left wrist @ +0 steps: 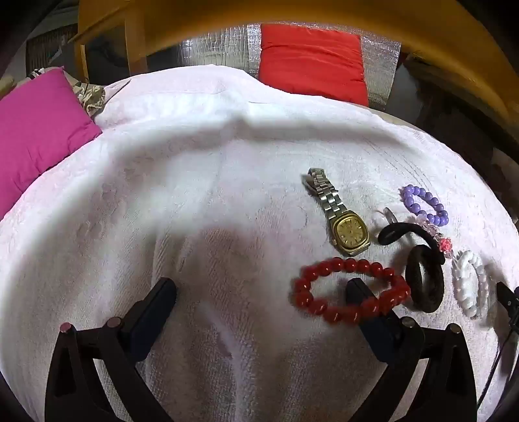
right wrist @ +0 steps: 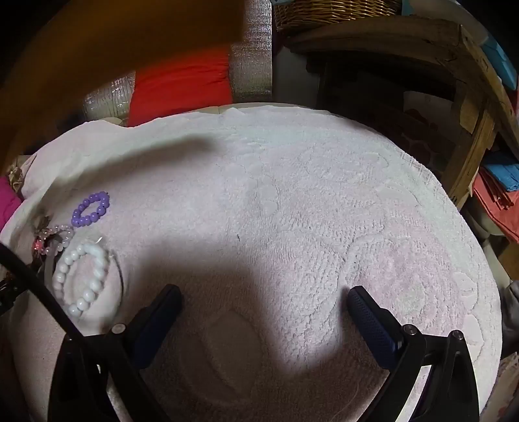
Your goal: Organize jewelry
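White terry towel (left wrist: 201,194) covers the whole work surface, lit in the middle and shadowed toward the near edge. The left gripper (left wrist: 261,289) hangs over it with its jaws spread as wide as they go, gripping nothing; its right finger overlaps the near side of the red bead bracelet (left wrist: 352,298) in the left wrist view, though contact cannot be confirmed. Just beyond the red bracelet lies a gold-faced wristwatch (left wrist: 348,232) with a steel link band running away from the camera. To the right of the watch sit a thin black hair tie (left wrist: 394,232), a thick dark hair band (left wrist: 425,280) and a purple bead bracelet (left wrist: 425,204), with a strand of pink and clear beads (left wrist: 438,235) crossing the ties. Farthest right lies a white bead bracelet (left wrist: 468,284). The right gripper (right wrist: 264,298) is likewise fully spread and empty, poised over bare towel well to the right of the jewelry; in its view the white and purple bracelets lie at the left edge. Beyond the towel are a red cushion (left wrist: 313,60), a magenta cushion (left wrist: 39,130), silver quilted padding (right wrist: 251,55), a wicker basket (right wrist: 334,11) and wooden shelving (right wrist: 470,107).
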`<state>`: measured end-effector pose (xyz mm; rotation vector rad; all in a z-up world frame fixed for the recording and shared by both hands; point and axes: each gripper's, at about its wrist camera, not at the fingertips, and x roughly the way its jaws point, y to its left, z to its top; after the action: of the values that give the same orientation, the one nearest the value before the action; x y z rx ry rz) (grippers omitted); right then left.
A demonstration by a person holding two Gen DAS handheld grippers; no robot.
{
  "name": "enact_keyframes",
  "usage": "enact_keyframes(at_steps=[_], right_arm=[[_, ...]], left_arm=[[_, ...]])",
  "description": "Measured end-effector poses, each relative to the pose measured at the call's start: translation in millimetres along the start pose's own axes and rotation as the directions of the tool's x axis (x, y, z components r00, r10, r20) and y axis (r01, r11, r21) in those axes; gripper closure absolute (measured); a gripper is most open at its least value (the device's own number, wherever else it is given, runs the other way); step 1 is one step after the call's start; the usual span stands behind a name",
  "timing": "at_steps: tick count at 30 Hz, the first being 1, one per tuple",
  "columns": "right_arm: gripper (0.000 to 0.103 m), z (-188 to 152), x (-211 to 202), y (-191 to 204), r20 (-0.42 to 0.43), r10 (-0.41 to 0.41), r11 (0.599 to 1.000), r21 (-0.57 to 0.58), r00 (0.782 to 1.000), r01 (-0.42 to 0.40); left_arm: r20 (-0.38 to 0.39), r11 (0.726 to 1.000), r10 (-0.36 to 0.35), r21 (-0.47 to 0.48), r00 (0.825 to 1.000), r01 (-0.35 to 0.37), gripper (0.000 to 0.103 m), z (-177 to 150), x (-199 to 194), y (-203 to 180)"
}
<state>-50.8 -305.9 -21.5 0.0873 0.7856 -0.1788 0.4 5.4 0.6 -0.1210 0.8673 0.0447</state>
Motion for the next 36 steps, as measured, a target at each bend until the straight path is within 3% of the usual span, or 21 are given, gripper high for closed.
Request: enact_keyframes(at_steps=[10,23,29,34,36], right_arm=[[0.000,-11.0,-2.0,4.2,0.009,-0.003,1.000,-0.003,1.000,0.003],[0.000,-1.0,-2.9,1.1,-0.019,-0.013,1.000,-0.003,1.000,0.013],[0.000,1.4,-11.9,-10.5,-0.163,0.077,0.996,0.048,0.984,-0.070],[0.000,2.2,-19.2,-1.4,-0.355,0.096,0.991,-0.053,0.930,-0.122],[0.000,-1.1,-34.6,-1.7,-0.318,0.141,0.987,-0.033,0.938,-0.159]], left_arm=[[0.004,0.999,0.028,0.023,1.000,-0.028,0.000,0.5,2.7,1.5],[0.006,0.999,0.034,0.030,0.999,-0.034,0.000,-1.3,-1.2,-3.8],[0.005,0.999,0.034,0.030,0.999,-0.034,0.000,-0.2,-1.5,-4.4],[0.001,0.998,0.052,0.021,0.999,-0.052,0.000,1.2,-0.2,-8.4],[-0.001,0.996,0.082,0.018,0.997,-0.082,0.000,2.3,0.0,-13.9]])
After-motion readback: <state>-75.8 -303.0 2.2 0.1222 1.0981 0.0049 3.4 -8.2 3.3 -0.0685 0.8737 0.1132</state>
